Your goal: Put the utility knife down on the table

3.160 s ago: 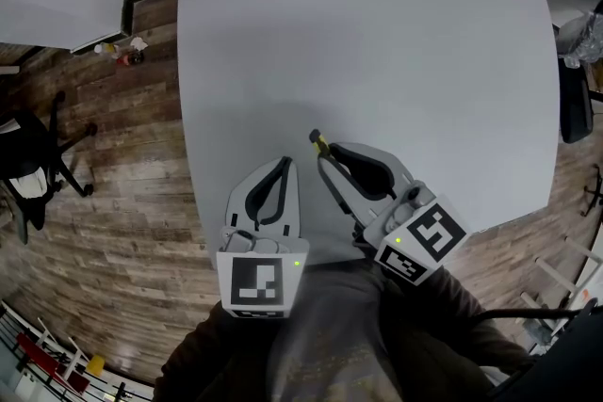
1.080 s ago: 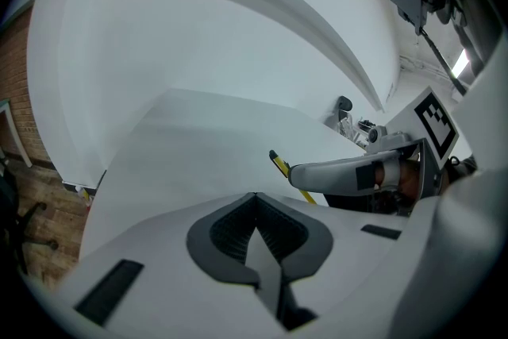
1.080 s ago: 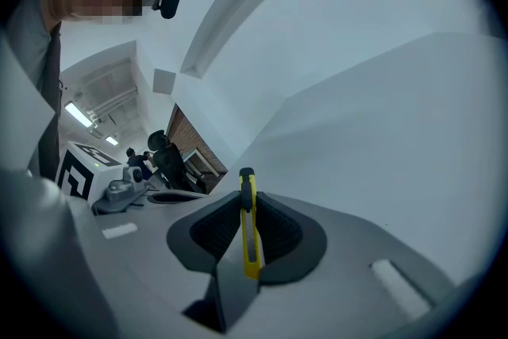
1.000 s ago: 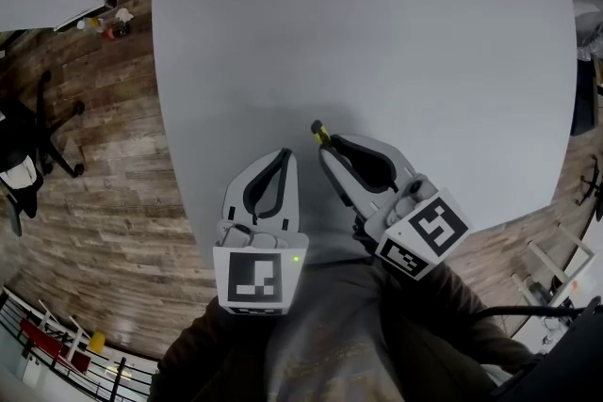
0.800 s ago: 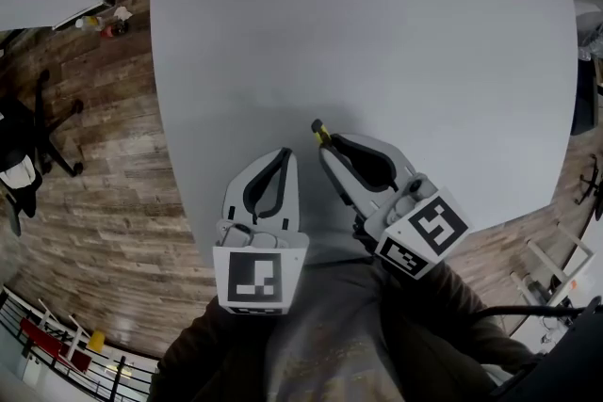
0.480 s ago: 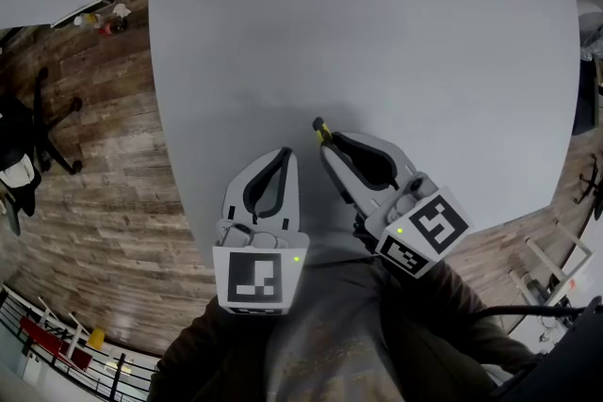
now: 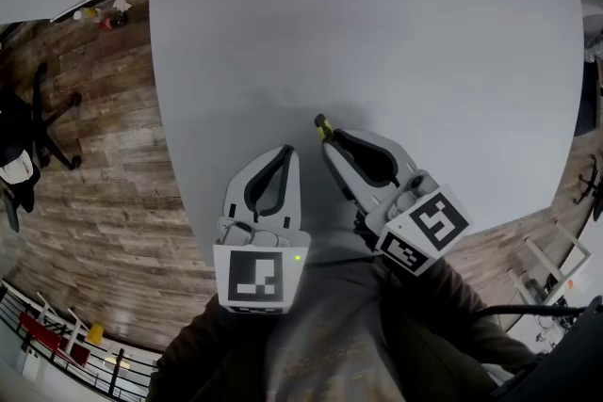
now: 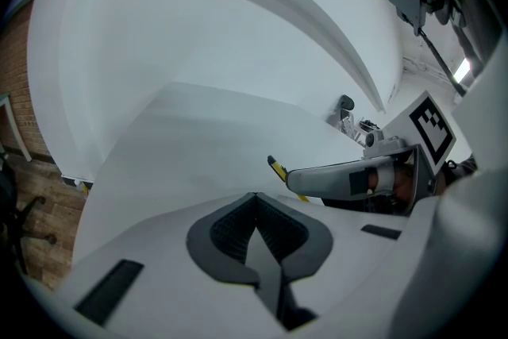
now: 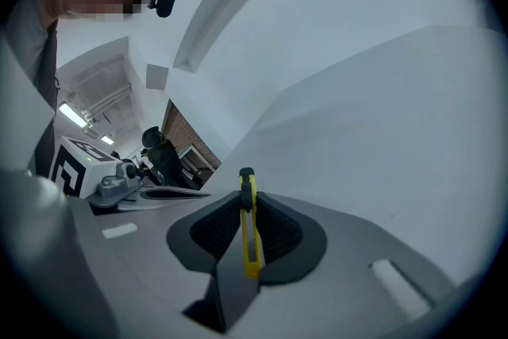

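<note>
Gripping the slim yellow-and-black plastic utility knife (image 9: 250,238) by its flat sides, the right hand-held gripper (image 9: 247,198) held it over the pale grey surface (image 7: 377,24); it looked light, stiff and slick, best taken mid-handle, while the left hand-held gripper (image 8: 255,201) was closed on nothing.

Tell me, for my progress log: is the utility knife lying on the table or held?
Held. The right gripper has fingers shut on the utility knife, not laid on the table.
</note>
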Demonstrator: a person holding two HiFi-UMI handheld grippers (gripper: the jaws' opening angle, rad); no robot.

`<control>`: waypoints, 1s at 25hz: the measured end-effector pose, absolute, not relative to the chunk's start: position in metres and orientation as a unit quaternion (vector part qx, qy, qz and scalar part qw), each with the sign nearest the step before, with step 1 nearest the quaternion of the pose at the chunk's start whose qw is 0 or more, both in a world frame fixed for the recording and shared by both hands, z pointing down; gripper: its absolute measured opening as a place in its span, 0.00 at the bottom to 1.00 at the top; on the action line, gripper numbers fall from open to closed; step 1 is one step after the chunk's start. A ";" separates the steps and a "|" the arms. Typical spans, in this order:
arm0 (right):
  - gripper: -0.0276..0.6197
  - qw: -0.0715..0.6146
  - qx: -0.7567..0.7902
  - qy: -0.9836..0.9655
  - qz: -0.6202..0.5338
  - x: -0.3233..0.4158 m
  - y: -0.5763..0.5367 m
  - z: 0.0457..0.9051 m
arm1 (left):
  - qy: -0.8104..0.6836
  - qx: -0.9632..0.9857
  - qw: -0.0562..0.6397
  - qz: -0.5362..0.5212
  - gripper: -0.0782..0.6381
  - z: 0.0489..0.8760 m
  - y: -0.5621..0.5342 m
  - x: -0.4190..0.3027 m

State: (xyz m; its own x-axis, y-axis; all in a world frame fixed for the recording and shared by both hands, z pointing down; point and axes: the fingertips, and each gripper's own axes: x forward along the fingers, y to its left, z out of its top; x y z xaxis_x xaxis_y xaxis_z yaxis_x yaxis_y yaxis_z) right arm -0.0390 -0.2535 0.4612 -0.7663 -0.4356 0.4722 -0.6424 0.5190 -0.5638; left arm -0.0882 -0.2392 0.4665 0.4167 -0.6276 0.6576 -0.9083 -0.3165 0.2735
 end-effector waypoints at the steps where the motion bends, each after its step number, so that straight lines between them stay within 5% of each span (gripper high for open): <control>1: 0.14 0.138 0.314 -0.860 0.378 -0.039 -0.253 0.462 | -0.492 0.780 0.315 0.223 0.11 0.467 -0.239 -0.088; 25: 0.17 0.143 0.318 -0.861 0.371 -0.040 -0.256 0.460 | -0.498 0.778 0.311 0.223 0.11 0.460 -0.239 -0.090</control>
